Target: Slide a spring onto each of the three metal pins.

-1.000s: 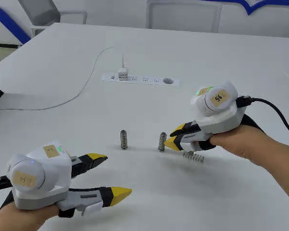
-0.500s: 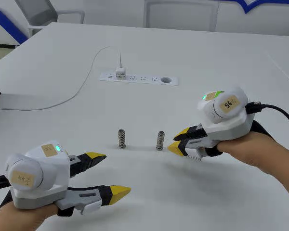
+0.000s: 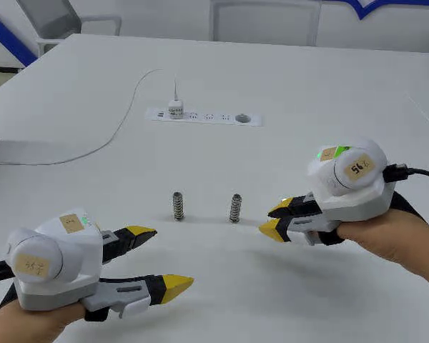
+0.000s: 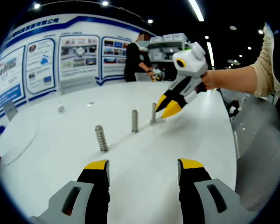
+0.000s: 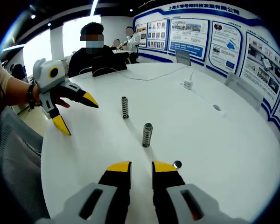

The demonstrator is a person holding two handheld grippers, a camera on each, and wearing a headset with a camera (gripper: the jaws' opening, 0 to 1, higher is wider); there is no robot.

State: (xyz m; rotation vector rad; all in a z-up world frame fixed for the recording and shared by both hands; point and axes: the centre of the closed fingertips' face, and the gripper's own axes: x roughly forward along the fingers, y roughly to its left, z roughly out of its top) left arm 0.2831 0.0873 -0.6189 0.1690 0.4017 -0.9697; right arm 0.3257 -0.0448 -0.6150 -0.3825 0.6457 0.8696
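Fingers [image 5: 119,170] of the right gripper [image 5: 141,164] are narrowly parted; I cannot tell if they hold anything. Bare upright pin [image 5: 177,164] stands just right of their tips. Left gripper [image 4: 142,164], wide open and empty, sits farther.

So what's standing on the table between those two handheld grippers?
In the left gripper view, three pins stand between the left gripper and right gripper: near sprung pin, far sprung pin, bare pin.

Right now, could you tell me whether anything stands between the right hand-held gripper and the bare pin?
Nothing visible does: the bare pin stands just beside the tips of the right hand-held gripper, and both spring-covered pins stand farther ahead.
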